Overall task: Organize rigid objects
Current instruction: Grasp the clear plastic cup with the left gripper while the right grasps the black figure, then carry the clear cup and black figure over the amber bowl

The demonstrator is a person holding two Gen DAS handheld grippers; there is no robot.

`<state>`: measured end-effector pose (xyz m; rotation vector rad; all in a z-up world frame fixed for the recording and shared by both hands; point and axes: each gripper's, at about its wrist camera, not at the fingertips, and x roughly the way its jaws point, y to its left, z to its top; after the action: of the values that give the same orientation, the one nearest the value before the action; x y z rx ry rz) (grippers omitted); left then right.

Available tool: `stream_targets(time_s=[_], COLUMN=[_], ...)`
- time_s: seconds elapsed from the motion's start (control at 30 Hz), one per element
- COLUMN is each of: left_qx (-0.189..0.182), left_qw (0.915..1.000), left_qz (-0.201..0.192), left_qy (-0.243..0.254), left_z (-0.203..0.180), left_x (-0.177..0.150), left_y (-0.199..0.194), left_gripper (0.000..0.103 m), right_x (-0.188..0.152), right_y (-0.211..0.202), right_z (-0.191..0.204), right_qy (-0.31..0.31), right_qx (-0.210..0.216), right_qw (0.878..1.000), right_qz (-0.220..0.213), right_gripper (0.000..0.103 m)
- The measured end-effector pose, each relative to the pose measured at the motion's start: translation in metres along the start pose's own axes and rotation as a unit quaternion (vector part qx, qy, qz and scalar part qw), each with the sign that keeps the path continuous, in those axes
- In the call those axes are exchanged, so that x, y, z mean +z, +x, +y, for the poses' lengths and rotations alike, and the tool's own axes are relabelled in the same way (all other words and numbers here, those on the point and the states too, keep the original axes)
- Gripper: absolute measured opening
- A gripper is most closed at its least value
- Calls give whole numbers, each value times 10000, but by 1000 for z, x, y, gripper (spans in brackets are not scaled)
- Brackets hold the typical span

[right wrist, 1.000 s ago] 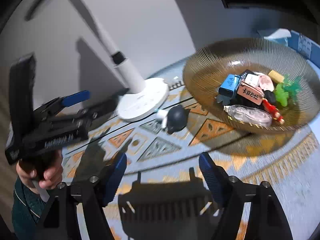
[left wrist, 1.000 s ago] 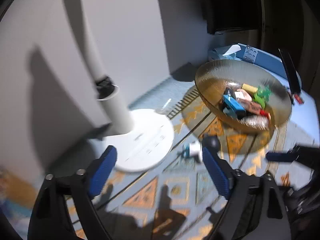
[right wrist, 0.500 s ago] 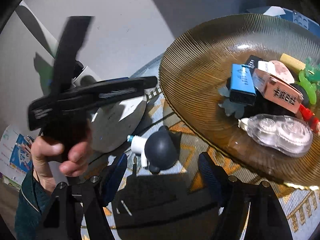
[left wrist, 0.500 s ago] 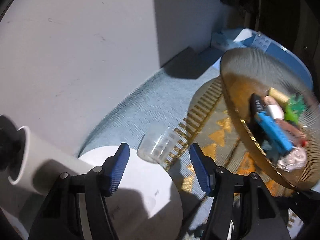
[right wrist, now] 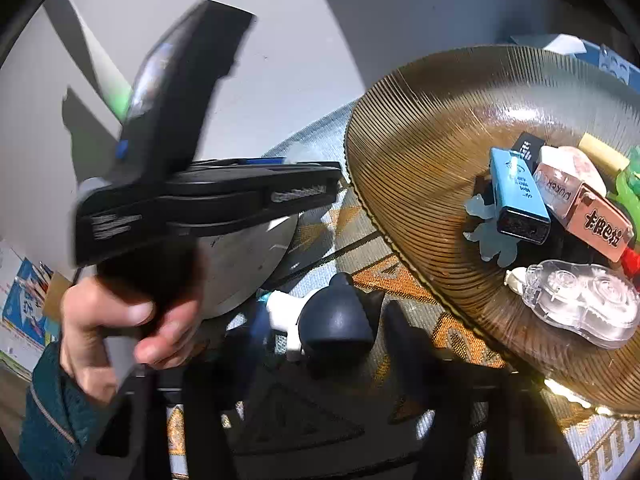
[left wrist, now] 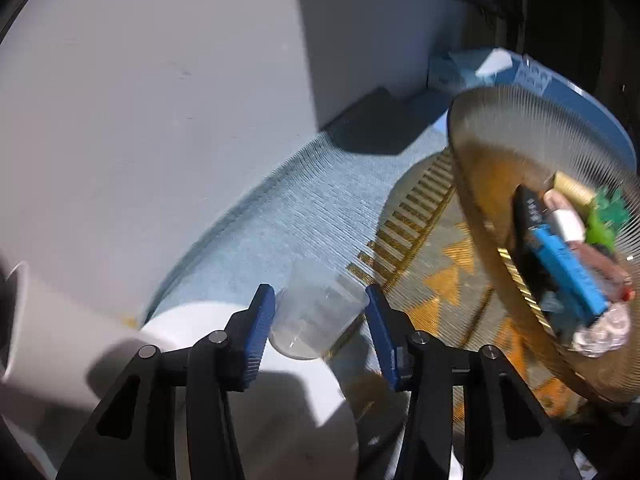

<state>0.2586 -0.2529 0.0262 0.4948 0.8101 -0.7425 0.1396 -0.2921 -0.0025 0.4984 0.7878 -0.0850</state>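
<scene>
A small clear plastic cup lies on its side at the edge of the white lamp base. My left gripper is open with its blue pads on either side of the cup. A dark round toy figure with a white part lies on the patterned mat. My right gripper is open around it, its fingers dark and in shadow. An amber ribbed glass bowl holds a blue box, a pink box, a clear tape dispenser and green toys; it also shows in the left wrist view.
A grey wall stands close behind. The lamp's white post rises at the left. A blue box with tissue sits behind the bowl. In the right wrist view the hand holding the left gripper is close on the left.
My left gripper has moved forward so the clear cup now sits between its pads. My right gripper has closed in on the dark toy, which now lies between its fingers.
</scene>
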Motion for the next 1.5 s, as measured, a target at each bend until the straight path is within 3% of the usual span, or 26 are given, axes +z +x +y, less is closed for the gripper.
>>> stream_targets(time_s=[0.07,0.3,0.43,0.57,0.67,0.8,0.87,1.0,1.2,1.5], left_qx=[-44,230,569,654,671,374,171,531,734,888], left_qw=[9999,9978,9916,9762,9627,9480,9418,9481,9583,9608], left_qz=[-106,-381,-457,-563,-690,-784,-912,-750,-651,-562], left_qy=[-112,-498,-1064,-1988,-2527,-3063,-3230,-3045,-2685,-2567], left_z=[4,8,11,19,21,27,29,23,6,2], left_x=[-5,-54,-101,-158,-195,-224,-230,-230,-227,-225], left_y=[-19,-104,-144,-179,-187,-176,-170,-162,-157,-151], left_gripper=[43,43,43,43,43,43,43,43,43,43], right_x=[-4,-31,-47,-64,-69,-84,-88,-82,-78,-88], right_y=[-1,-21,-36,-45,-53,-76,-90,-98,-82,-57], right_z=[4,14,12,8,6,4,-1,-1,31,62], right_qy=[-71,-92,184,550,363,-90,-293,-979,-1731,-2532], right_qx=[20,279,377,580,853,702,516,41,-142,-662], right_qw=[10000,9988,9971,9926,9879,9894,9917,9899,9803,9631], right_qz=[54,402,627,912,1242,1267,1144,1021,937,630], right_gripper=[39,39,39,39,40,70,70,70,72,70])
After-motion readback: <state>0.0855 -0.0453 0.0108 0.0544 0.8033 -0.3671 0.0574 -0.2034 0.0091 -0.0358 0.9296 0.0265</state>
